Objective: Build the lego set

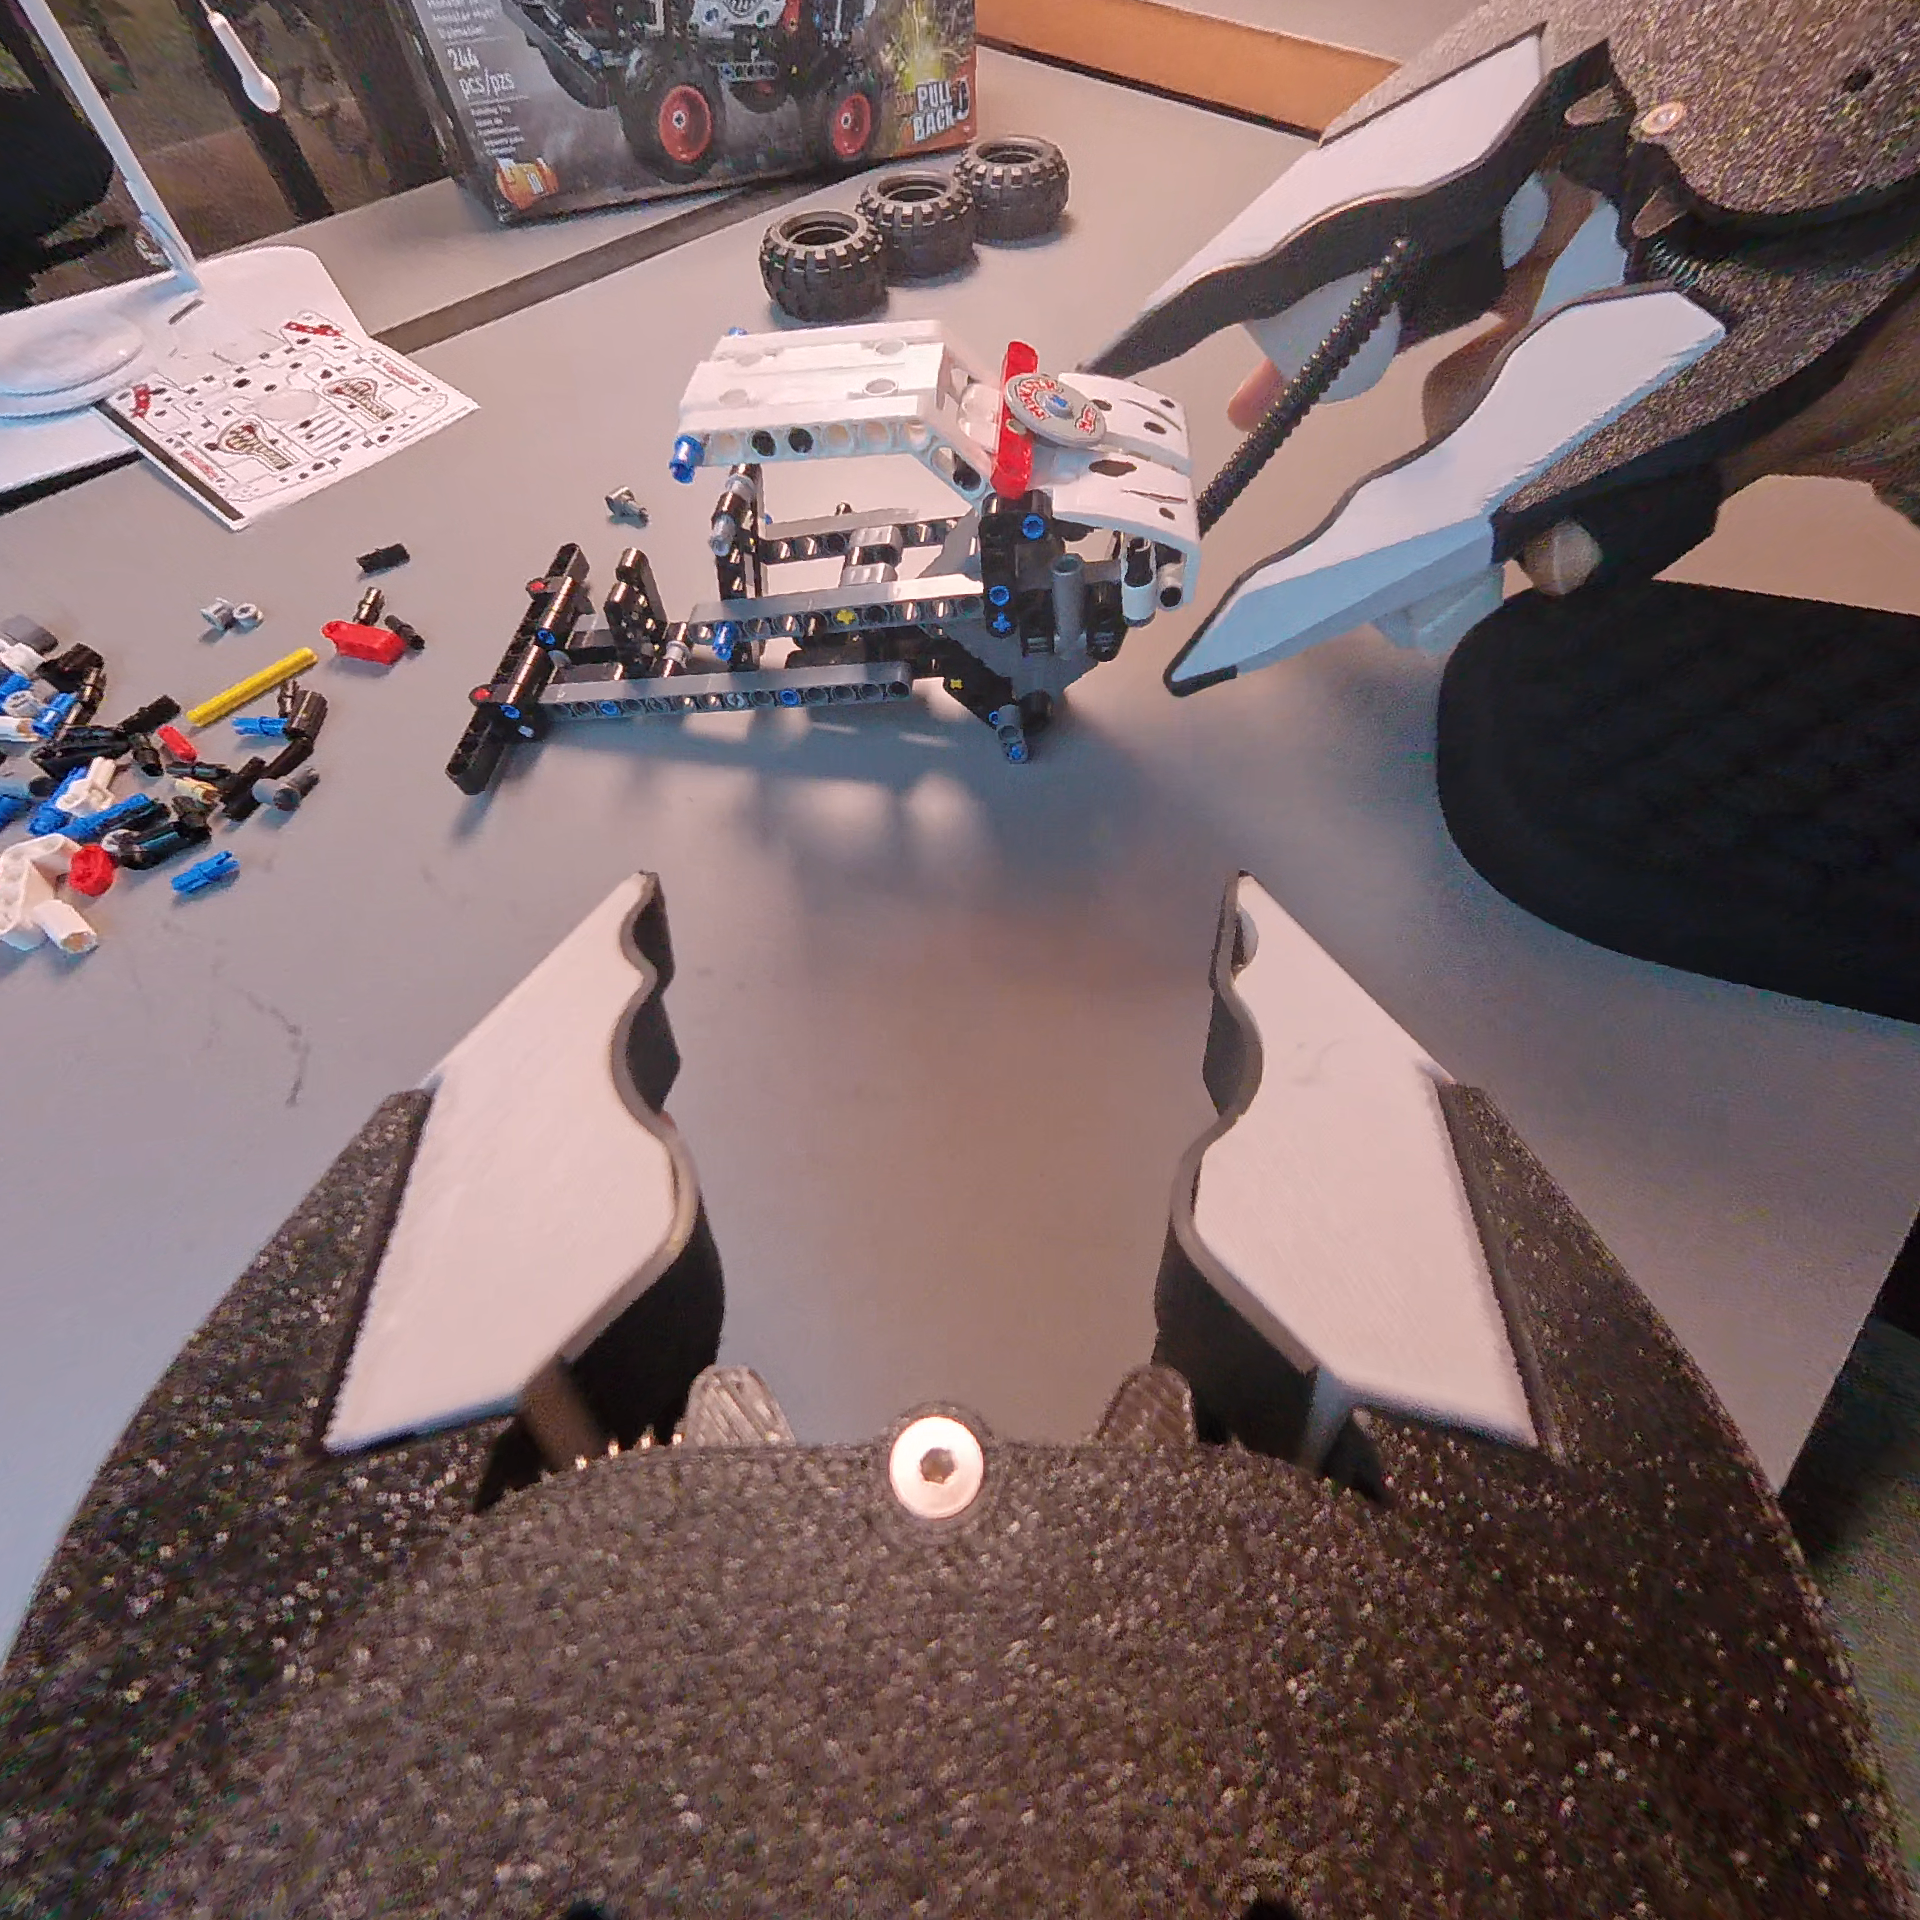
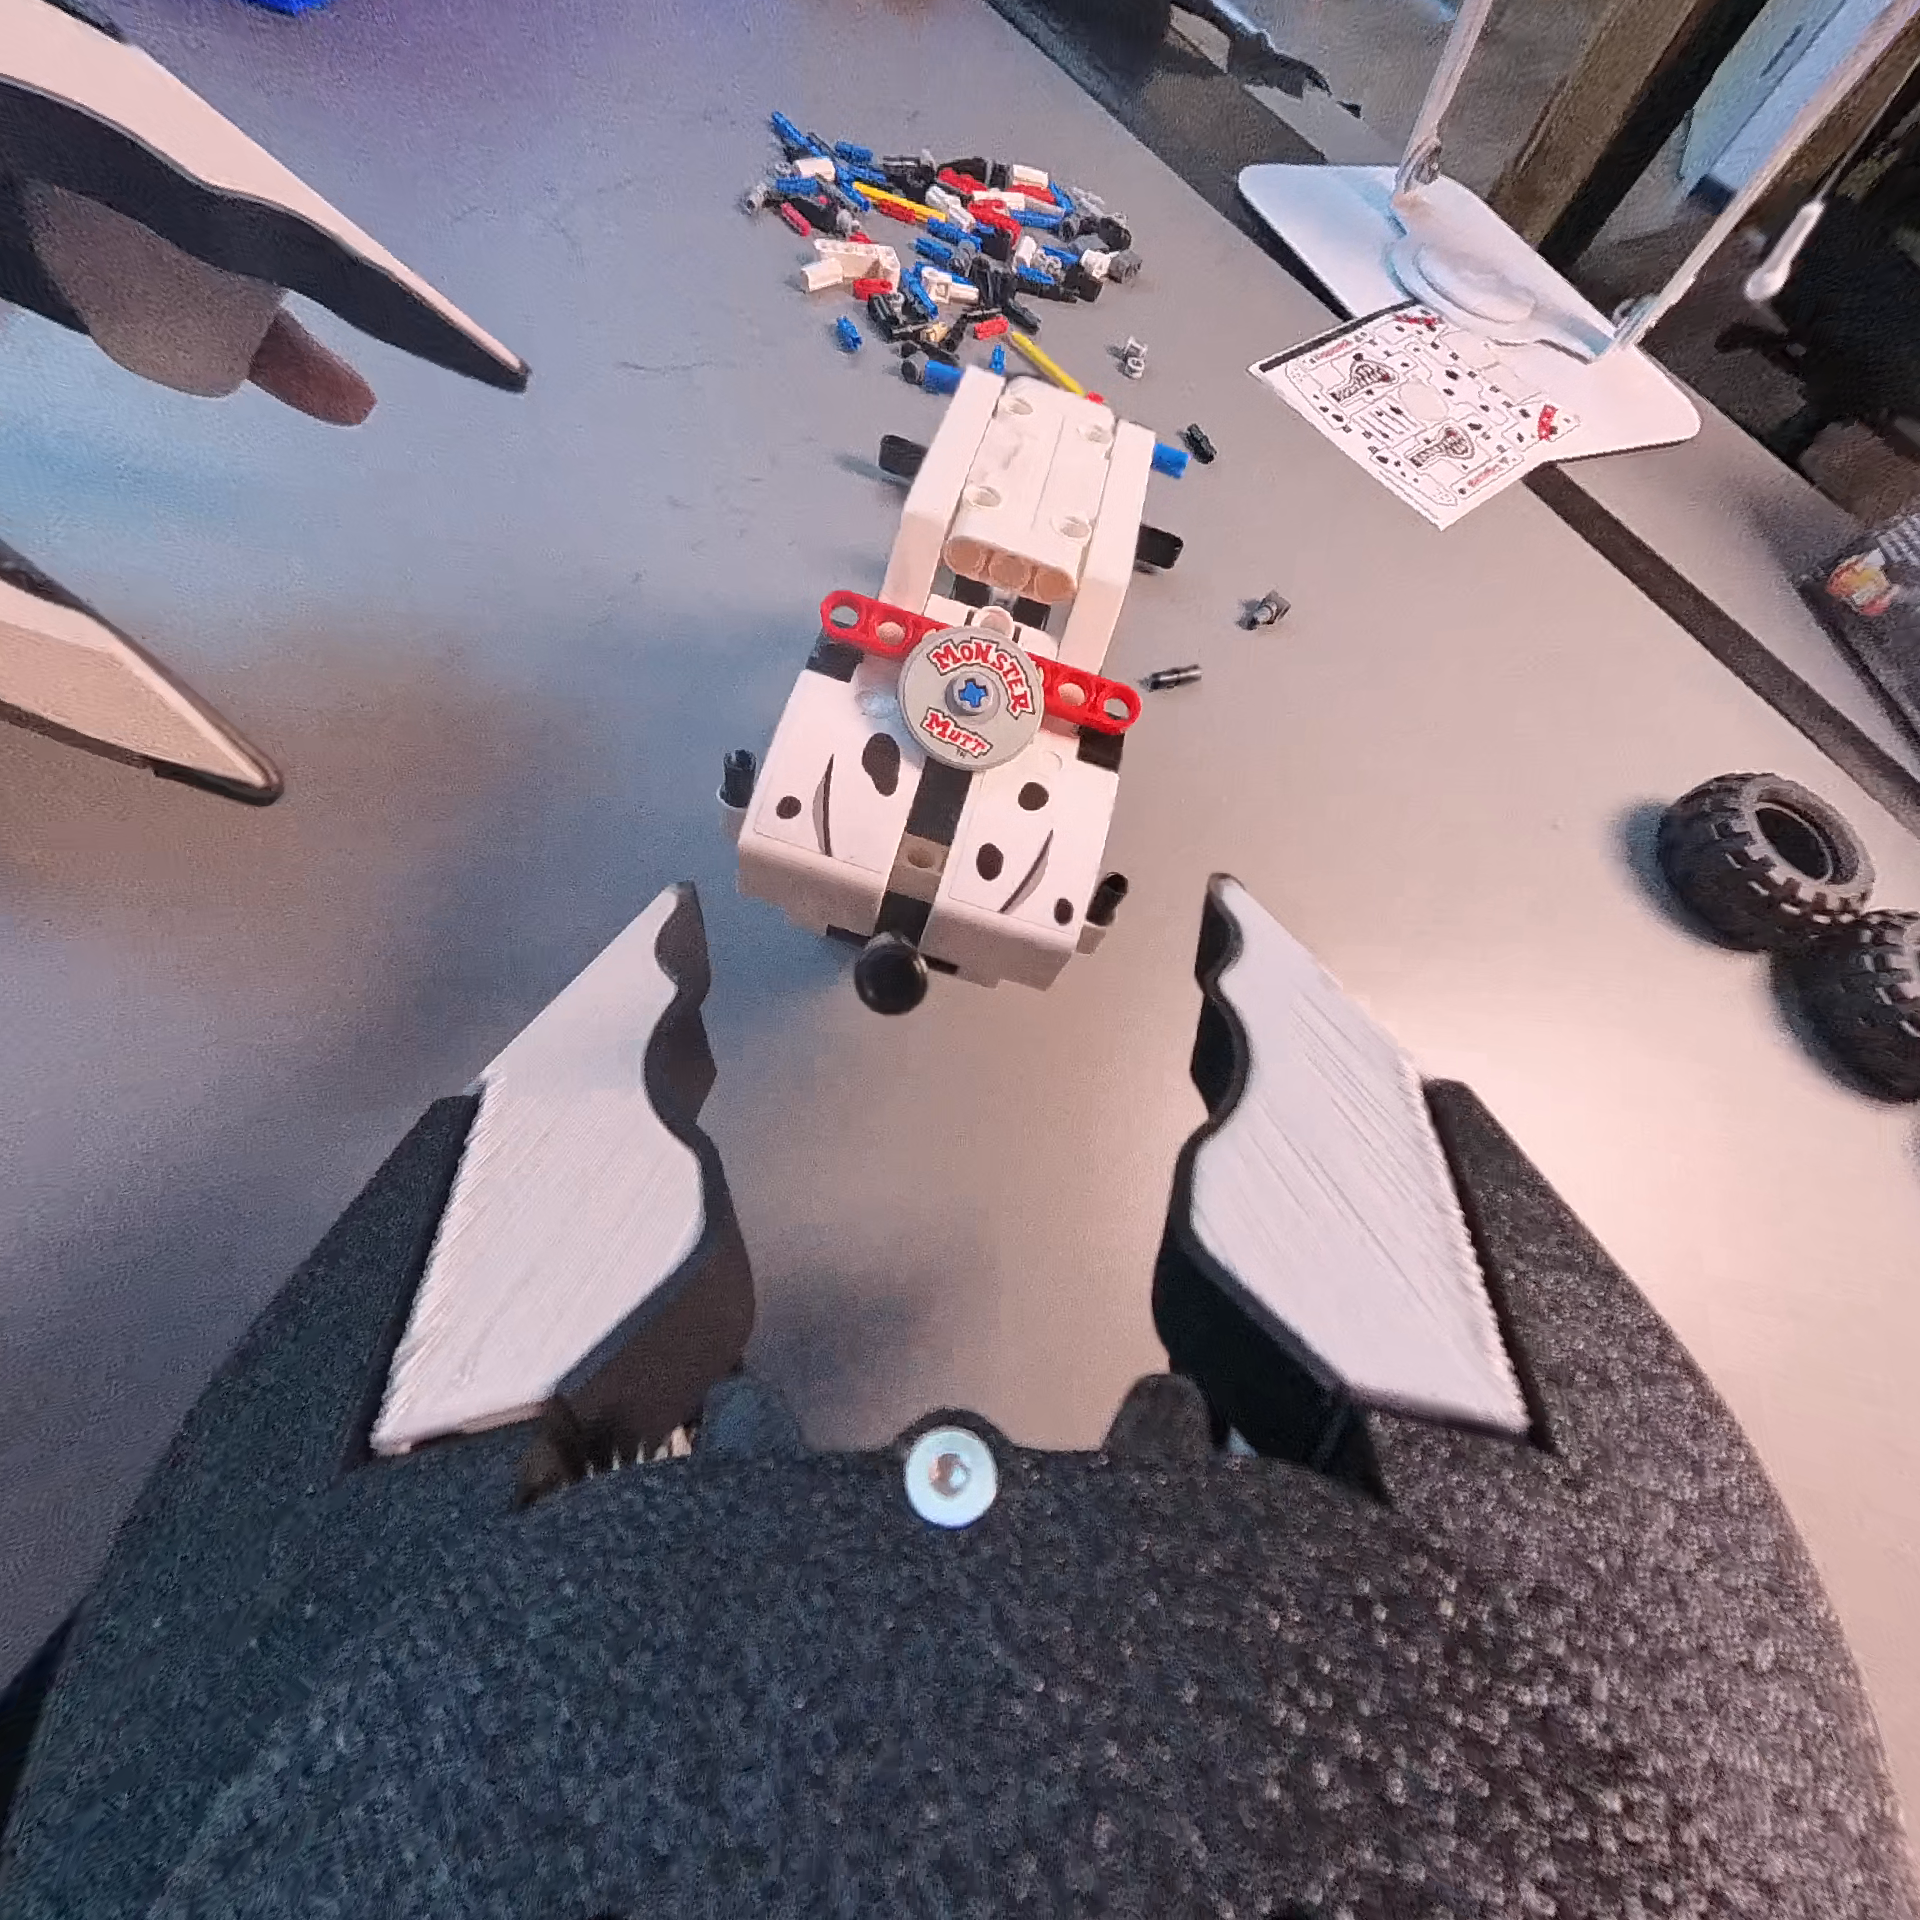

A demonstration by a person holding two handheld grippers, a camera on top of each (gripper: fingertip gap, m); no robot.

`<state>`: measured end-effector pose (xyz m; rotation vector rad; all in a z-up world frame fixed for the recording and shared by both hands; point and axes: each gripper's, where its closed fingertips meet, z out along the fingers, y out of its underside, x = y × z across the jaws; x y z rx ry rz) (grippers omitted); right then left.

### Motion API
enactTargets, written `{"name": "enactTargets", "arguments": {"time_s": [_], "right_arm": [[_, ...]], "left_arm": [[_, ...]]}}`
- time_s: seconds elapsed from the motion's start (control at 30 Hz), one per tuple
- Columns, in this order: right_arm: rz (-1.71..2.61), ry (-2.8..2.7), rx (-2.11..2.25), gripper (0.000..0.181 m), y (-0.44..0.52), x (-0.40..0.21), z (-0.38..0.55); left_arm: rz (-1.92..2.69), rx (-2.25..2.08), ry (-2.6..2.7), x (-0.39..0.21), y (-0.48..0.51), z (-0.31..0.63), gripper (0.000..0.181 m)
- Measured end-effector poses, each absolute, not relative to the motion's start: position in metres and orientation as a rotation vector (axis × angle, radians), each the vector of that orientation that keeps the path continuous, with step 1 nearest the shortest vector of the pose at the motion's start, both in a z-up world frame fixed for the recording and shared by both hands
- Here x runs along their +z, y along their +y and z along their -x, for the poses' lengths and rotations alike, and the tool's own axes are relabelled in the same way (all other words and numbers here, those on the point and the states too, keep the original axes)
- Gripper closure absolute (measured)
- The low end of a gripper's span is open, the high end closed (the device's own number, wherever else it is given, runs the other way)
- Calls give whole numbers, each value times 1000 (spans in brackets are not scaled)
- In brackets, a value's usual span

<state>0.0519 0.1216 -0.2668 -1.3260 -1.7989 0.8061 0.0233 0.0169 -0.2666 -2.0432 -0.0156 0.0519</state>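
Lego truck chassis sits mid-table, wheel-less, resting on its grey and black beams, white spotted hood toward the right gripper. Red beam crosses the body behind the hood, with a round grey disc pinned over it.

Right gripper: fingers wide apart, nothing between them, tips just short of the hood's front edge and straddling its line. Reads as lined up to take the nose of the model, probably to steady it (a judgement only; no contact yet). In the left wrist view the same gripper comes in from the upper right, near the hood.

Left gripper: also spread, empty, held back over bare table, well apart from the chassis. Likely kept clear so the other can approach.

Loose parts pile lies to the left of the chassis, away from the model, so pieces can be picked without knocking the build. Yellow axle at its edge. Three tyres are lined up behind the model, in front of the box; unfitted, so wheels remain to do. Sticker sheet lies flat by the white stand base.

Build seems partway: body on, axles bare.
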Motion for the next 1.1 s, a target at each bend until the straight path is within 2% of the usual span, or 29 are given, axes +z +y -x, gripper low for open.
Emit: {"name": "enactTargets", "arguments": {"time_s": [0.07,0.17,0.3,0.47,0.63,0.9,1.1], "right_arm": [[1249,-1811,786,91,121,-269,-44],[1088,-1814,732,108,118,-265,-36],[1080,-1868,716,110,115,-265,-38],[1383,-1791,1154,111,113,-252,-44],[1515,-1759,1398,111,105,-242,-49],[1502,-1753,1316,111,95,-239,-46],[1383,-1691,882,111,82,-241,-43]], "left_arm": [[2048,39,-12,-268,17,-26,77],[2047,39,-10,-267,17,-26,78],[2043,39,-14,-264,15,-24,79],[2044,53,2,-261,15,-27,79],[2040,107,17,-259,17,-26,79],[2056,139,25,-263,17,-25,79],[2039,169,24,-256,15,-23,79]]}}
